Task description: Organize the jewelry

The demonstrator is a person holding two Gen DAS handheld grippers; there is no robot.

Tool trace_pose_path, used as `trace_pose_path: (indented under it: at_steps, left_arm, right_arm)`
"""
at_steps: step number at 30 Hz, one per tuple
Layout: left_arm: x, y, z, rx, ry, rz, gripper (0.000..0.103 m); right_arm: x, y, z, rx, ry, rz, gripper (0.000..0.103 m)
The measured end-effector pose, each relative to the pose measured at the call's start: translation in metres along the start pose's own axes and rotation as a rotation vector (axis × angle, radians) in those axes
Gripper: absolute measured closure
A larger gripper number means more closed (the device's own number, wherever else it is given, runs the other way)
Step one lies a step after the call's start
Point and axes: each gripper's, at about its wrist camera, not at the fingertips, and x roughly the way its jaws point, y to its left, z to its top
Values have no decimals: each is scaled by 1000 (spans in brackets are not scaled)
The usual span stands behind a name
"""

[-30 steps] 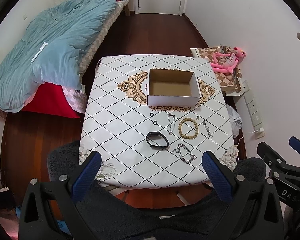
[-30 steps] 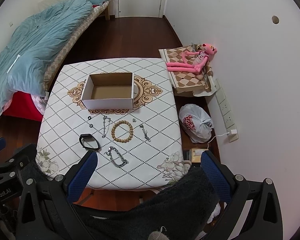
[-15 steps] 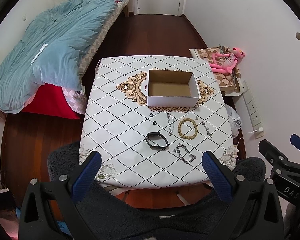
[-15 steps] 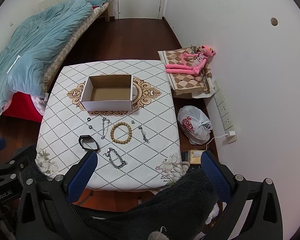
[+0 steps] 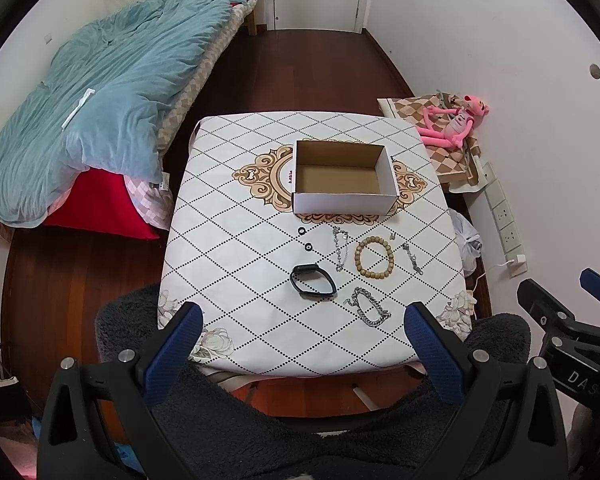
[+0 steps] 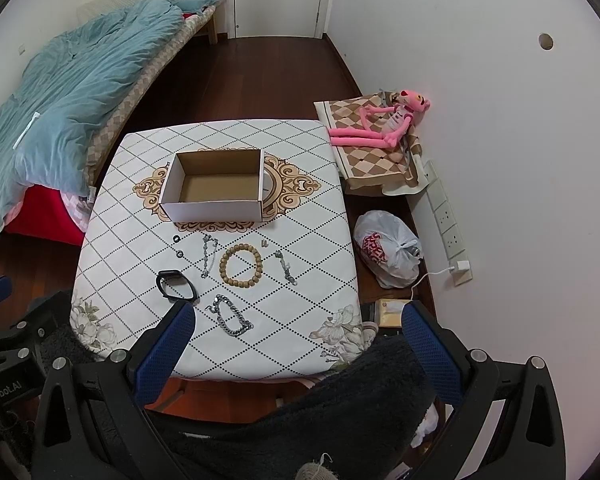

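Nothing sorted yet: cardboard box [image 5: 342, 178] empty, bead bracelet [image 5: 374, 258] and chains on table. Both grippers' fingers spread, holding nothing.

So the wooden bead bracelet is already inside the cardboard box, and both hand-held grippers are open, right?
Not quite. The wooden bead bracelet lies on the tablecloth in front of the cardboard box, which is empty, as the right wrist view shows. Both hand-held grippers are indeed open.

The table [image 5: 236, 264] is bare along its left edge and far edge. The box [image 5: 342, 200] stands open at the centre. Jewelry fills the strip between the box and the near edge: band [image 5: 313, 285], beads [image 5: 374, 258], chain [image 5: 371, 307]. The near corners lie clear.
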Motion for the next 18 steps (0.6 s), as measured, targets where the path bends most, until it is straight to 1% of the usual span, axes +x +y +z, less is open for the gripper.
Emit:
trace_pose_path:
  at_steps: [18]
  left_arm:
    - [0, -2, -3, 3, -1, -4, 0]
  right_arm:
    - [0, 0, -3, 0, -1, -5, 0]
